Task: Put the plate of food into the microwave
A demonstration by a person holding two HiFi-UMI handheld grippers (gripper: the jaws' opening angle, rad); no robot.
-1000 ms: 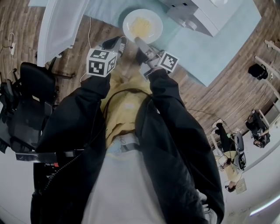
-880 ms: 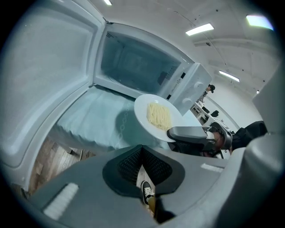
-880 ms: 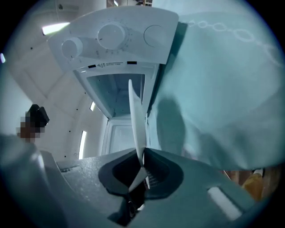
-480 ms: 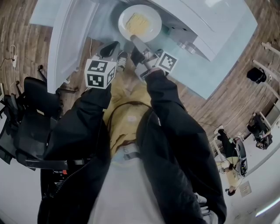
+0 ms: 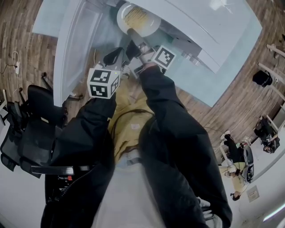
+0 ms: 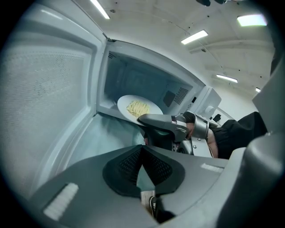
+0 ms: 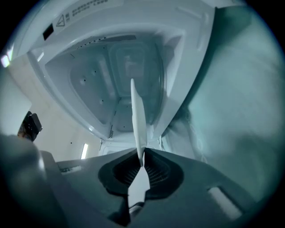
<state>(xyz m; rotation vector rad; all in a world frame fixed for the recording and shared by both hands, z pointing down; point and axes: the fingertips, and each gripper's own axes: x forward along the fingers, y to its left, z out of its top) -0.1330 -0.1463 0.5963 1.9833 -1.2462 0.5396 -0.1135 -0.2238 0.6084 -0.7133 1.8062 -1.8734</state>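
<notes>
At the open mouth of the microwave (image 5: 205, 26), where the plate (image 5: 133, 18) of food sits halfway in, the right hand-held gripper (image 5: 132, 34), jaws opening slightly yet pinching its rim, should hold it level and push deeper, keeping the closed, empty left hand-held gripper (image 5: 113, 55) clear.

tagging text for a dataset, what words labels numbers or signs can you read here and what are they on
warning label on the microwave front frame: a triangle sign and lines of print, too small and blurred to read
left marker cube and right marker cube: black-and-white square patterns, no letters
nothing else with text shows
</notes>
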